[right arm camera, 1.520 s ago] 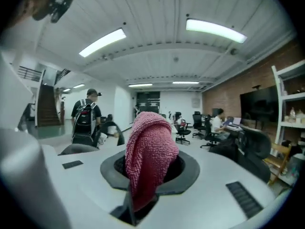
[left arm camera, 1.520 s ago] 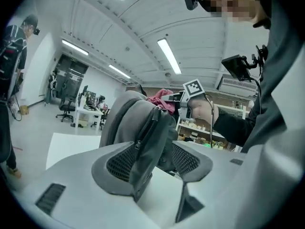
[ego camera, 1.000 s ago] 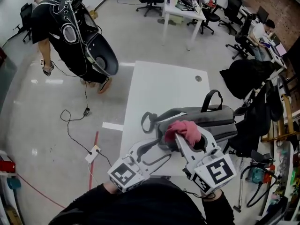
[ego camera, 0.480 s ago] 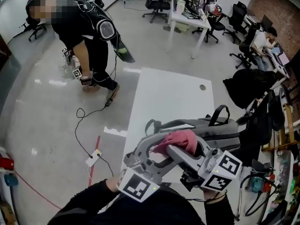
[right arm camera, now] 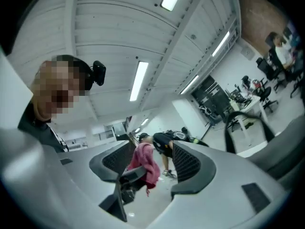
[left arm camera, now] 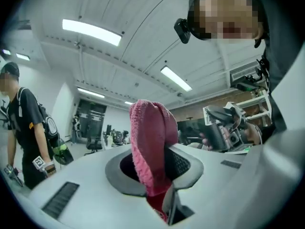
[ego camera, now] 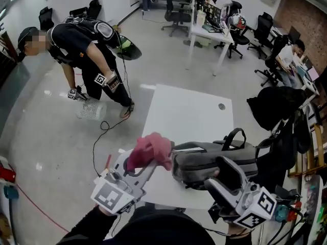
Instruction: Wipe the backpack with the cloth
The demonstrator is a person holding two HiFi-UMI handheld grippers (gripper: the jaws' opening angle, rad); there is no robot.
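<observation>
A grey backpack lies on its side at the near end of the white table. The pink cloth hangs to its left, off the bag, pinched in my left gripper, whose jaws have just been closing on it. The left gripper view shows the cloth squeezed between the pads of that gripper. My right gripper has just been opening; it stands open and empty by the backpack's near side. Through its jaws the cloth shows farther off.
A person in black bends over at the back left beside a white basket, with a cable trailing on the floor. Black bags hang right of the table. Desks and office chairs fill the back.
The cloth went from the right gripper to the left. The left gripper carried it left, off the backpack. The right gripper opened and drew back to the right.
</observation>
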